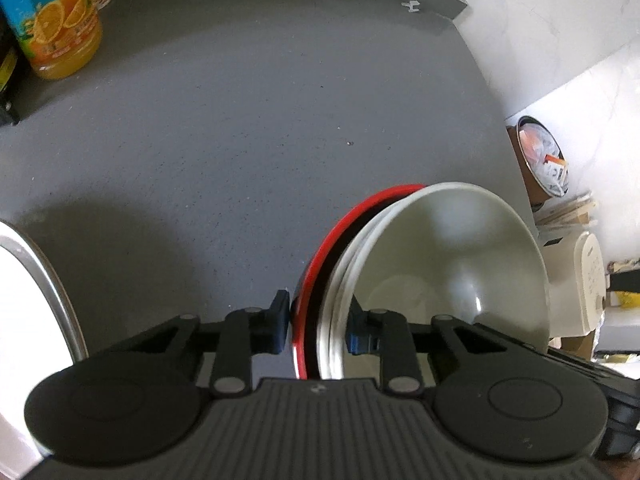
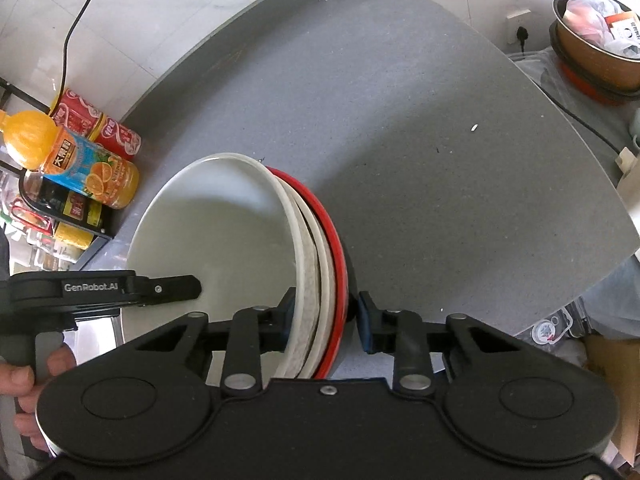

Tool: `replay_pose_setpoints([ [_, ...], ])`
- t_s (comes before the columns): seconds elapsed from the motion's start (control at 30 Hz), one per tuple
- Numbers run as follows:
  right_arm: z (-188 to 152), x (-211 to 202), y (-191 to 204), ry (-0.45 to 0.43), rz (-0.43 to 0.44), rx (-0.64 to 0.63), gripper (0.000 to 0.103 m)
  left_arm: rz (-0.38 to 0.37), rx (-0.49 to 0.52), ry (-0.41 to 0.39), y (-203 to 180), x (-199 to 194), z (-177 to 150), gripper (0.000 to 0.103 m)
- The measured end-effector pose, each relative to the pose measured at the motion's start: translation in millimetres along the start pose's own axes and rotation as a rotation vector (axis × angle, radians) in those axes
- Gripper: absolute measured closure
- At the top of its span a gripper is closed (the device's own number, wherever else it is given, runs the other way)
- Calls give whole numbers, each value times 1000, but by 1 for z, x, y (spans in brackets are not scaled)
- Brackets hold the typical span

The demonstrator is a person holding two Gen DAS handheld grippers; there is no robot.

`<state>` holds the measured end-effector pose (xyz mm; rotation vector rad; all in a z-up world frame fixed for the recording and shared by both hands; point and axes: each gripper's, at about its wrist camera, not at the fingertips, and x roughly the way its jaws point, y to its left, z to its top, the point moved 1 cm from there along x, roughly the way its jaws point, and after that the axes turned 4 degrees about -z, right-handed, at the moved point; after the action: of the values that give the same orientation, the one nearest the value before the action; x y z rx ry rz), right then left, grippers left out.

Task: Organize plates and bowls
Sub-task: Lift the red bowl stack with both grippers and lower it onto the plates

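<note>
Both grippers clamp the tilted stack of white bowls (image 1: 452, 264) and red plate (image 1: 320, 260) above the grey desk (image 1: 240, 120): left gripper (image 1: 318, 326) and right gripper (image 2: 326, 318) fingers closed on its rims.

Stack of white bowls (image 1: 448, 264) nested in red-rimmed bowl (image 1: 320, 264), tilted on edge above grey table

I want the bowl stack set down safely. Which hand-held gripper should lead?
Probably both together: the left hand-held gripper and the right hand-held gripper each straddle the rim of the bowl stack above the grey table.
</note>
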<state>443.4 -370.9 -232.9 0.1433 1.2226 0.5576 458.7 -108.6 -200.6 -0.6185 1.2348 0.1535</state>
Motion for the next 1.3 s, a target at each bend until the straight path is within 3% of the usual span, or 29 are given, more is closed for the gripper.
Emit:
replay_pose_setpoints([
  [0.5, -11, -11, 55, -53, 8, -6, 76, -17, 25, -58, 35, -52, 9, 78],
  [1.03, -44, -12, 162, -84, 41, -113, 76, -20, -36, -149, 130, -130, -8, 77],
  [1.3, -68, -9, 203, -80, 39, -145, 76, -26, -60, -151, 174, -153, -22, 77],
])
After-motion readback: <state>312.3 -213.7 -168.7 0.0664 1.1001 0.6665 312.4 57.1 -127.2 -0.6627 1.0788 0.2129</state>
